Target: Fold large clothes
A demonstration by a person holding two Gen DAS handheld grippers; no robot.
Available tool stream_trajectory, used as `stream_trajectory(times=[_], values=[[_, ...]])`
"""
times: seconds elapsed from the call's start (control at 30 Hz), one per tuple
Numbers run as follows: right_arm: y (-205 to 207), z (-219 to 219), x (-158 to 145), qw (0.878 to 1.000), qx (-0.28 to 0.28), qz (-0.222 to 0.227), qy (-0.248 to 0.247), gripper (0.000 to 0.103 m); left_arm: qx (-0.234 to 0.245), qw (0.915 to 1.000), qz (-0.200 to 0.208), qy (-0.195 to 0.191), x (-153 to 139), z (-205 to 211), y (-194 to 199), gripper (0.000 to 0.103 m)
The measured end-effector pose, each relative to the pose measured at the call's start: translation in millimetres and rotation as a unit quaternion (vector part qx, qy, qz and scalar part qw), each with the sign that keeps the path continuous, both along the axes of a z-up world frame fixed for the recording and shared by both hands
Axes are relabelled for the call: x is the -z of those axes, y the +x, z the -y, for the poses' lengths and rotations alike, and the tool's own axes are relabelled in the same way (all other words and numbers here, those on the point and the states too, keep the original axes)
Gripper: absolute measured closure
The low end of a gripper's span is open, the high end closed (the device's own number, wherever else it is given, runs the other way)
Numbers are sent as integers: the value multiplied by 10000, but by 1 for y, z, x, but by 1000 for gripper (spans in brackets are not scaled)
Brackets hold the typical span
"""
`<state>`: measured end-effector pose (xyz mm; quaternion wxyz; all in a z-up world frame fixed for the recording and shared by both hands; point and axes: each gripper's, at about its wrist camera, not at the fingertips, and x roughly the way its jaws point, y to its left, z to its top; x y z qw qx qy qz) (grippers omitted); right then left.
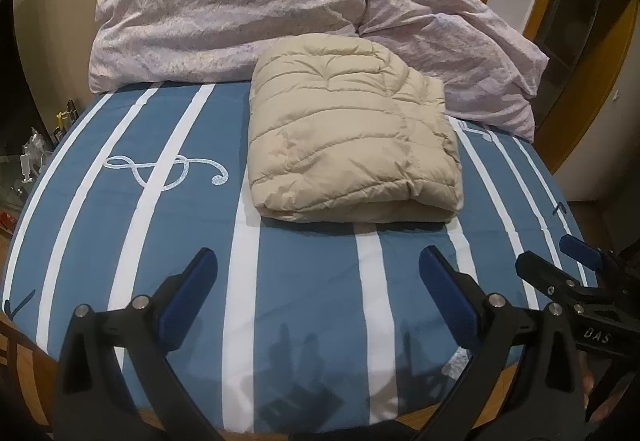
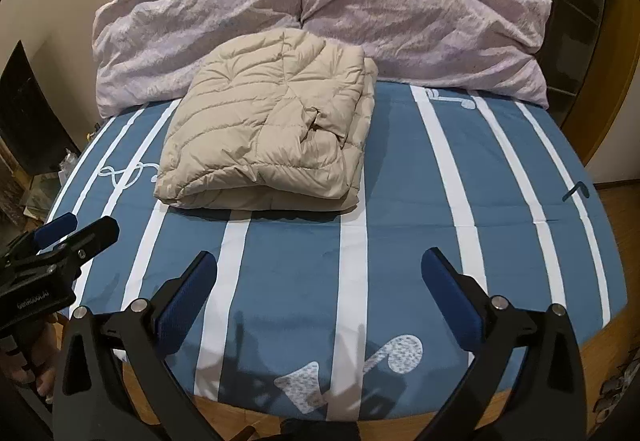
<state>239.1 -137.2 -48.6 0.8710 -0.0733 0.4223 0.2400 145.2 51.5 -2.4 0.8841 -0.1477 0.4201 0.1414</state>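
Note:
A beige quilted puffer jacket (image 1: 352, 133) lies folded into a thick rectangle on the blue and white striped bed sheet (image 1: 304, 301); the right wrist view shows the jacket (image 2: 268, 137) left of centre. My left gripper (image 1: 318, 265) hovers open over the sheet, well short of the jacket's near edge, nothing between its blue pads. My right gripper (image 2: 320, 265) is likewise open and empty above the sheet (image 2: 400, 241). Each gripper shows in the other's view: the right gripper (image 1: 560, 261) at the right edge, the left gripper (image 2: 80, 229) at the left edge.
Crumpled pale lilac bedding (image 1: 240, 13) is piled along the head of the bed behind the jacket, also seen as bedding (image 2: 400, 13) in the right view. A wooden bed frame (image 2: 460, 413) edges the mattress below the grippers. Clutter (image 1: 36, 153) sits left of the bed.

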Motion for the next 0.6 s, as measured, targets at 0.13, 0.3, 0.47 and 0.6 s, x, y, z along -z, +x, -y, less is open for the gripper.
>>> stream_trajectory(times=[0.13, 0.3, 0.47, 0.6], values=[[-7, 2, -4, 9998, -100, -100, 169, 1, -23, 10000, 38, -24, -6, 3, -8, 3], [-14, 2, -7, 9988, -221, -234, 380, 1, -24, 9999, 103, -60, -14, 6, -14, 3], [-18, 4, -10, 9977, -291, -288, 535, 1, -2, 9996, 158, -246, -19, 5, -20, 3], [-20, 6, -14, 9975, -266, -251, 607, 1, -14, 9995, 182, -265, -20, 5, -24, 3]])
